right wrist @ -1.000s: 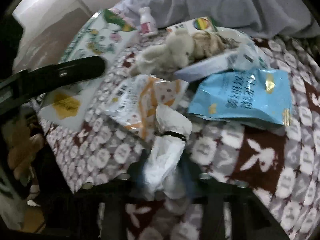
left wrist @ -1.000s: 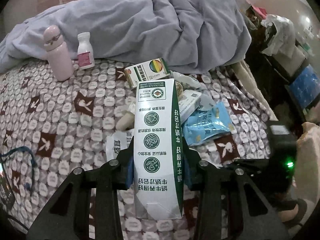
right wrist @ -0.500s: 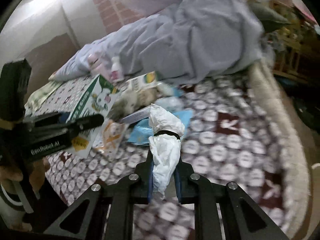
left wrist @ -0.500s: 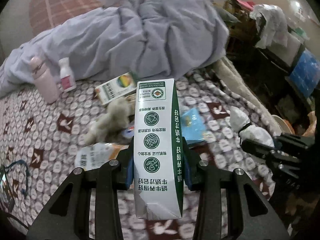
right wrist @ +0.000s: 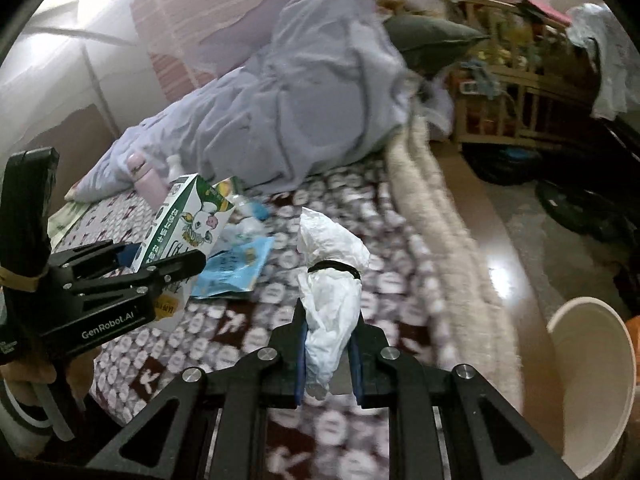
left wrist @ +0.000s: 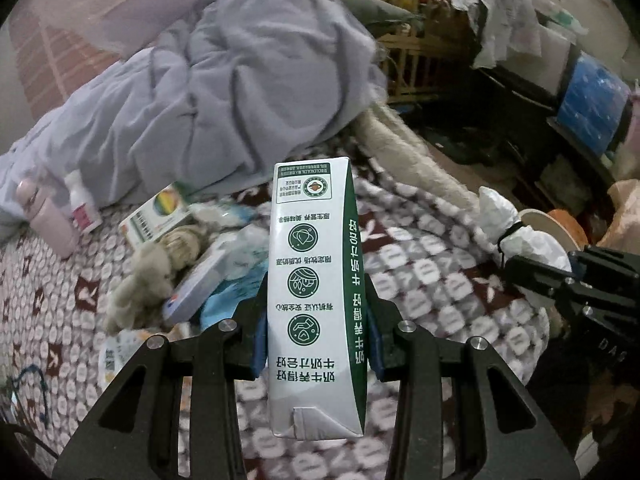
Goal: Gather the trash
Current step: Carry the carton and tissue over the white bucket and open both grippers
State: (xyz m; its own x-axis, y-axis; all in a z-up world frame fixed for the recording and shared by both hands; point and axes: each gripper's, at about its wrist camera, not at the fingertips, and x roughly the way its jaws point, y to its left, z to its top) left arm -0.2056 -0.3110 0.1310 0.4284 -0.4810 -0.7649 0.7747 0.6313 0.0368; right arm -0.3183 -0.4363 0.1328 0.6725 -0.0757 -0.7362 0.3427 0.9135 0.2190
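Between the blue pads of the left gripper (left wrist: 316,340) a tall green-and-white milk carton (left wrist: 316,292) is standing upright, the jaws closing partway and pressing on its sides. The right gripper (right wrist: 328,354) is pinching almost fully shut on a crumpled white plastic bag (right wrist: 330,280) tied round with a black band; the bag is sticking up above the fingers. Both are hanging over a bed with a maroon-and-white patterned blanket (left wrist: 424,280). Below the carton, other litter is lying on the blanket: a blue snack packet (right wrist: 236,268), a plush toy (left wrist: 148,280), a flat white box (left wrist: 200,284) and a box with a rainbow circle (left wrist: 158,216). Farther back a pink flask (left wrist: 46,216) and a small white bottle (left wrist: 82,204) are standing against a rumpled lilac quilt (left wrist: 240,92). Beside the bed, a white bin (right wrist: 592,380) is showing at the right edge of the right wrist view, partly cut off. The carton is hiding part of the litter, and blur is smearing the packets' print.
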